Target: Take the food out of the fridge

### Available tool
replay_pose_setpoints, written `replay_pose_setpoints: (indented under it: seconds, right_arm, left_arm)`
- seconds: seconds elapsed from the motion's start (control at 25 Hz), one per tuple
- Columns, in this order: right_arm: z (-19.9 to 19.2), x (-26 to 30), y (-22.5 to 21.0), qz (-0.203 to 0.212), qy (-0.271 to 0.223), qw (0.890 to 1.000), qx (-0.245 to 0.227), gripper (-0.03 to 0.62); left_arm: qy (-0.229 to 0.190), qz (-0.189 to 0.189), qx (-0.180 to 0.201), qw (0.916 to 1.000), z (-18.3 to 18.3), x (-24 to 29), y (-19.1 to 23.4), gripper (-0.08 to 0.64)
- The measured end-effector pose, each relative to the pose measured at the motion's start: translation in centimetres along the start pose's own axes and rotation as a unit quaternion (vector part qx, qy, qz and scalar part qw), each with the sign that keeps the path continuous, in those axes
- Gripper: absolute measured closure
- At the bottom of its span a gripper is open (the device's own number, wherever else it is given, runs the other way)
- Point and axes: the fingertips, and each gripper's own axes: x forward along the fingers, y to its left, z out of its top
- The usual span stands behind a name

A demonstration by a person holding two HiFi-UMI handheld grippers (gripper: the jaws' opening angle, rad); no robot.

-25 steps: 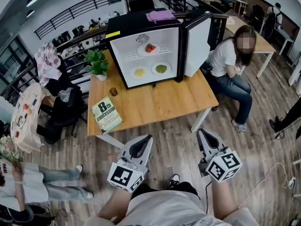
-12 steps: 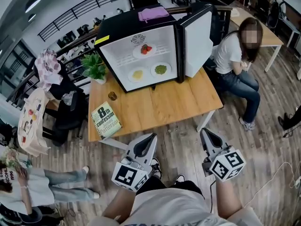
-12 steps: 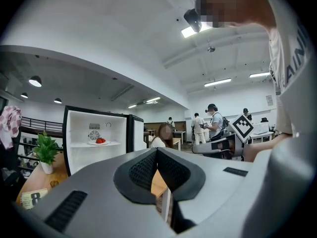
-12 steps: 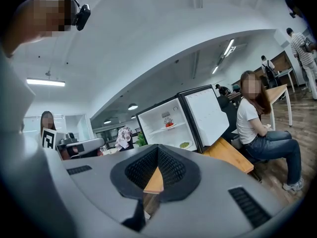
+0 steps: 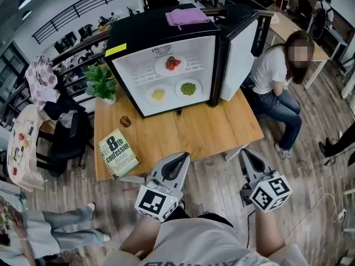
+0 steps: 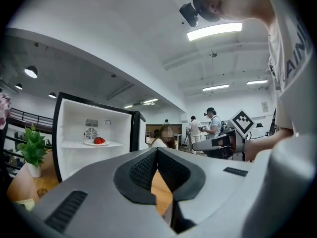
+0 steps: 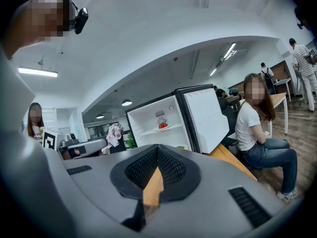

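Observation:
A black mini fridge (image 5: pixel 125 36) stands on the wooden table (image 5: pixel 211 131) with its door (image 5: pixel 239 51) swung open to the right. On its upper shelf lies a plate of strawberries (image 5: pixel 172 64). Below sit a plate of yellow food (image 5: pixel 158 95) and a plate of green food (image 5: pixel 188 88). My left gripper (image 5: pixel 183 157) and right gripper (image 5: pixel 244 152) hover side by side at the table's near edge, both shut and empty, pointing at the fridge. The strawberries (image 6: pixel 98 141) show in the left gripper view past the shut left gripper (image 6: pixel 156 150). They also show as strawberries (image 7: pixel 162 125) beyond the right gripper (image 7: pixel 157 148).
A book (image 5: pixel 117 152), a small brown jar (image 5: pixel 125 121) and a potted plant (image 5: pixel 101 81) sit on the table's left part. A pink cloth (image 5: pixel 187 16) lies on the fridge top. A person (image 5: pixel 277 87) sits close to the table's right side. A chair (image 5: pixel 66 137) stands left.
Both grippers have come forward together to the table's near edge, still shut. The fridge and table now sit closer and larger in the head view.

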Motion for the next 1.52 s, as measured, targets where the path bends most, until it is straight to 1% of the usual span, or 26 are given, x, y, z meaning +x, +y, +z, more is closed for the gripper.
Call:
replay_pose_setpoints:
  seconds: [0.2,0.28,0.36,0.44,0.6,0.8,1.0,1.16,1.36,1.4,1.44,1.48,1.52]
  right_arm:
    - [0.2,6.7,1.3,-0.010,0.015,1.000,-0.007,0.572]
    - [0.2,9.4,2.1,-0.013,0.022,1.000,-0.009,0.572]
    - [0.1,11.7,2.9,-0.016,0.032,0.999,-0.010,0.572]
    - [0.0,13.6,3.6,-0.019,0.039,0.999,-0.010,0.572]
    - [-0.7,16.5,3.7,-0.027,0.038,0.999,0.001,0.572]
    - [-1.4,18.4,2.7,-0.022,0.049,0.998,0.023,0.572]
    - [-1.3,20.2,-0.3,-0.008,0.060,0.996,0.062,0.572]
    - [-1.1,21.5,-2.3,0.003,0.075,0.993,0.087,0.572]
    - [-2.7,24.5,-5.5,-0.003,0.099,0.985,0.140,0.569]
    - [-3.2,25.2,-6.0,-0.004,0.102,0.983,0.152,0.558]
    - [-3.7,25.9,-6.5,-0.004,0.106,0.981,0.165,0.506]
    - [-4.2,26.7,-6.8,-0.003,0.110,0.978,0.178,0.477]
    - [-4.7,27.5,-7.3,-0.004,0.114,0.975,0.190,0.476]
  left_arm:
    - [0.003,0.002,-0.009,1.0000,-0.5,1.0,6.6,0.551]
    - [0.002,0.002,-0.006,1.0000,-0.7,1.2,9.4,0.551]
    - [0.001,0.005,-0.019,0.9998,-0.7,1.3,11.8,0.551]
    - [0.008,0.007,-0.041,0.9991,-0.9,1.4,13.9,0.551]
    - [0.011,0.004,-0.037,0.9993,-1.7,2.0,16.9,0.551]
    - [0.020,0.014,-0.060,0.9979,-2.2,2.5,17.8,0.551]
    - [0.018,0.037,-0.038,0.9984,-2.2,3.8,18.0,0.551]
    - [0.019,0.056,-0.043,0.9973,-1.8,5.1,17.4,0.551]
    - [0.027,0.076,-0.042,0.9958,-2.7,6.8,17.4,0.551]
    - [0.029,0.079,-0.041,0.9956,-2.9,7.1,17.4,0.551]
    - [0.031,0.083,-0.039,0.9953,-3.1,7.4,17.4,0.551]
    - [0.034,0.086,-0.039,0.9950,-3.3,7.7,17.5,0.551]
    - [0.037,0.089,-0.039,0.9946,-3.5,8.0,17.6,0.551]
